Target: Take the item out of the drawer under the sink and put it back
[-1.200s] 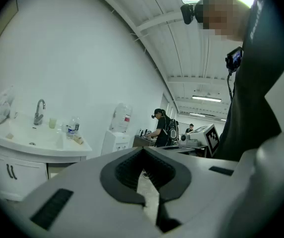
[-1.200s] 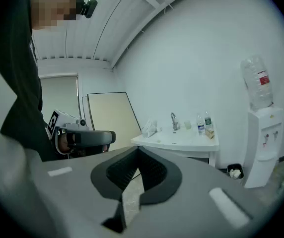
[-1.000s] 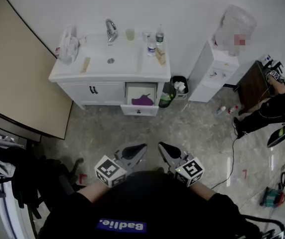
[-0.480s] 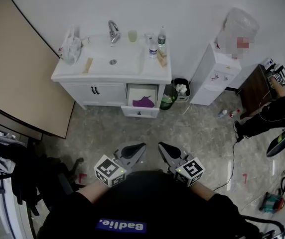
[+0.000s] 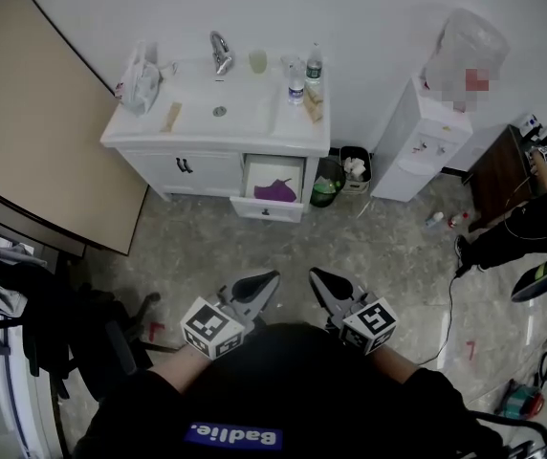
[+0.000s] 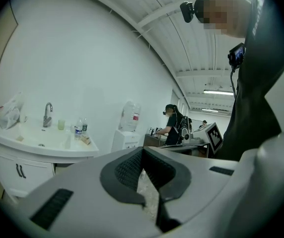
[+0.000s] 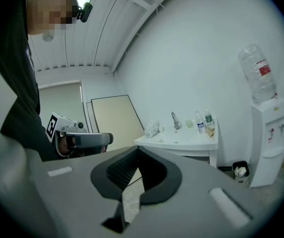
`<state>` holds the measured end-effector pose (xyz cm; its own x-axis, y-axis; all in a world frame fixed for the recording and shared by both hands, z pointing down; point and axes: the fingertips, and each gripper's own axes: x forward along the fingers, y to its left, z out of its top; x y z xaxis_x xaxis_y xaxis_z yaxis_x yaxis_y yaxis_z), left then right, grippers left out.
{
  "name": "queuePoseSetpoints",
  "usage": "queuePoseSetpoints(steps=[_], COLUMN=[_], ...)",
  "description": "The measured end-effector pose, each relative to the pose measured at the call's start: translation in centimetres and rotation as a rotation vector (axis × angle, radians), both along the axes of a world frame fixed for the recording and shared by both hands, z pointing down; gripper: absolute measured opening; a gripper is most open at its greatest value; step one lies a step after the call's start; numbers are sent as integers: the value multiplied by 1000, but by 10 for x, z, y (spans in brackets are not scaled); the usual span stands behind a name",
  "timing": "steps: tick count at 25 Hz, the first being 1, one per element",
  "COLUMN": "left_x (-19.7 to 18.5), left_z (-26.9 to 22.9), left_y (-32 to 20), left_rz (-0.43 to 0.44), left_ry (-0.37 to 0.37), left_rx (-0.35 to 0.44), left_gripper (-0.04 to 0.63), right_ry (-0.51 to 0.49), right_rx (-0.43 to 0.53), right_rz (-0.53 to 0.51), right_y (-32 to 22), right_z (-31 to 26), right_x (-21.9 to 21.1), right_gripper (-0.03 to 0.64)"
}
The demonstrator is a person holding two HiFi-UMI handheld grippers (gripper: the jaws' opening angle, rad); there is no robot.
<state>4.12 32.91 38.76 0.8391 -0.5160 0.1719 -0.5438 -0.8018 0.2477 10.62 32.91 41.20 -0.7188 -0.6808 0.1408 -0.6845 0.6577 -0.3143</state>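
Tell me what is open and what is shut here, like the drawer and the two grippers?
drawer: pulled open
purple item: lying inside the drawer
cupboard doors: shut
left gripper: shut, nothing in it
right gripper: shut, nothing in it
bin: white rubbish inside

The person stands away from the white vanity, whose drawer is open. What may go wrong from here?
1. The left gripper and the right gripper are both shut and empty. If they arrive unopened, they may only push the purple item deeper into the open white drawer.
2. A green container stands on the floor close beside that drawer. A foot or a gripper may knock it over.
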Motion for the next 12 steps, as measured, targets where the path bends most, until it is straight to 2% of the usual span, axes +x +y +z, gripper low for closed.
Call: queuePoseSetpoints(steps=[5, 12], left_x=[8, -4], left_z=[4, 17], left_y=[-23, -98], left_rz=[3, 45], left_ry=[-2, 2], left_rx=[-6, 10], left_gripper=[5, 5], right_ry=[15, 44], right_rx=[-20, -39], right_rz=[8, 76], right_y=[-20, -89], right_z=[6, 16], right_x=[12, 8], right_gripper=[2, 2])
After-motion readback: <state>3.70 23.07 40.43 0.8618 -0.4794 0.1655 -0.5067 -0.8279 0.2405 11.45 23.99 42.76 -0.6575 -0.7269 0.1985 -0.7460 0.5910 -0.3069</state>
